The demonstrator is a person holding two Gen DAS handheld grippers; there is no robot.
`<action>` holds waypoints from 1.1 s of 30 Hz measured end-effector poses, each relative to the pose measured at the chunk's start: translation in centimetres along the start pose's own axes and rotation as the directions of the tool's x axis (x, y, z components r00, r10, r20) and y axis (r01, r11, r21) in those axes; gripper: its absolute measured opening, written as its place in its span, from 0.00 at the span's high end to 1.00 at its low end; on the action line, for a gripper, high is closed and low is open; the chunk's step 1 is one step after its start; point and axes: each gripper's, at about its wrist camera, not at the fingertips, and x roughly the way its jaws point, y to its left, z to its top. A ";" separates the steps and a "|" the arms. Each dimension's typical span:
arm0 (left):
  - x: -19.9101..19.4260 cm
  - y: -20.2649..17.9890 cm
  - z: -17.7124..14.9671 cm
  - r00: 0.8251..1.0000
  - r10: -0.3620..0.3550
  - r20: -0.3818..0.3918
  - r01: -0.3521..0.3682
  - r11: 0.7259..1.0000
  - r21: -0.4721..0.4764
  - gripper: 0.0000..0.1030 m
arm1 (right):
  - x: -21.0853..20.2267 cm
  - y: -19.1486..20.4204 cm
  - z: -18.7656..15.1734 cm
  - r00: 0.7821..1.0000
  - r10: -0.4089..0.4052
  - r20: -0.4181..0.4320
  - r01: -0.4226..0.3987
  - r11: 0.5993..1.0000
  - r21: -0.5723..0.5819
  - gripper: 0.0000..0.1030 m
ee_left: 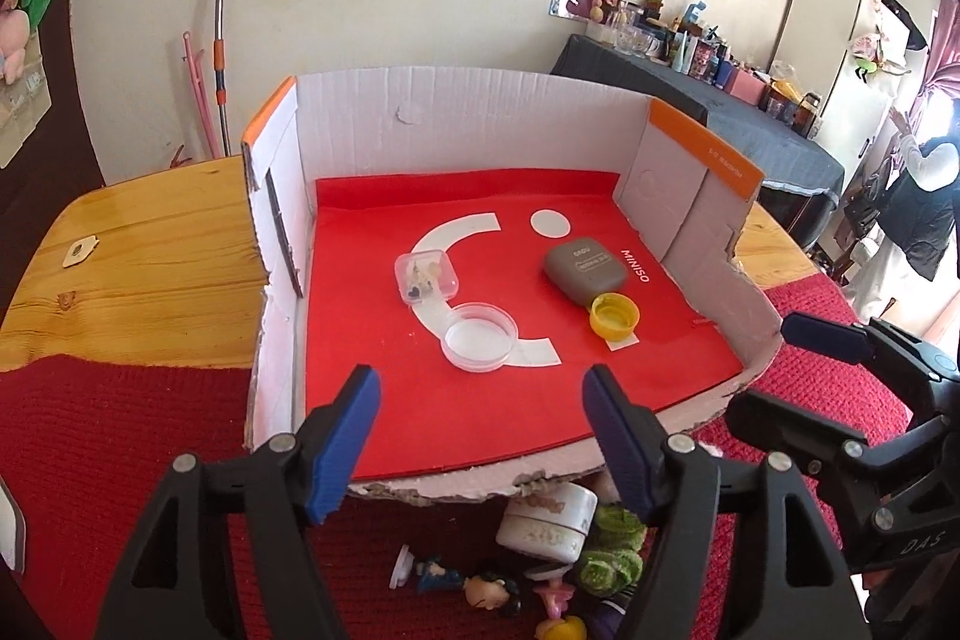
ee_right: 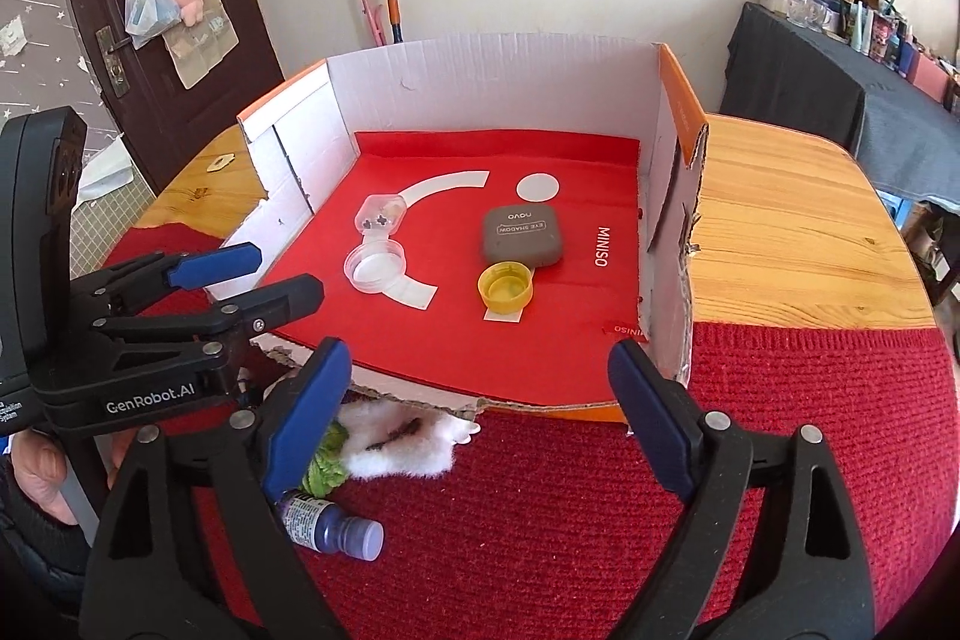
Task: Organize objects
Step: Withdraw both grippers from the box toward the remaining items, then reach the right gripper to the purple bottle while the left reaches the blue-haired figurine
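Both pairs of jaws stand spread with nothing between them: the left gripper [ee_left: 480,400] hangs over the torn front lip of the cardboard box [ee_left: 468,112], and the right gripper [ee_right: 480,376] hangs just beside it on the same edge. Directly below and a little behind the left jaws, outside the box on the red knitted cloth [ee_right: 750,460], lies the unsorted heap — a squat white jar [ee_left: 549,523] tipped on its side, a fuzzy green toy [ee_left: 612,550] touching it, and small figurines [ee_left: 486,586] nearer the camera. From the right wrist view a small purple bottle [ee_right: 333,526] lies on its side at the foot of that gripper's left finger, long axis running roughly left to right with the cap toward the right, and a white fluffy piece [ee_right: 402,436] sits against the box front. I judge the left gripper nearer the jar and the right nearer the bottle; either would need to drop and pull back toward the holder, not forward. Ahead inside the box, on the red liner [ee_left: 480,400], sit a clear square case [ee_left: 426,275], a clear round lid [ee_left: 479,335], a grey eyeshadow compact [ee_left: 585,268] and a yellow cap [ee_left: 615,314] touching the compact's near edge.
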 end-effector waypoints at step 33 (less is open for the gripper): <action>-3.8 0.1 -4.1 0.999 0.012 0.029 -0.012 1.000 -0.024 0.15 | -2.7 2.5 -4.4 1.000 0.014 0.007 -0.014 1.000 -0.013 0.05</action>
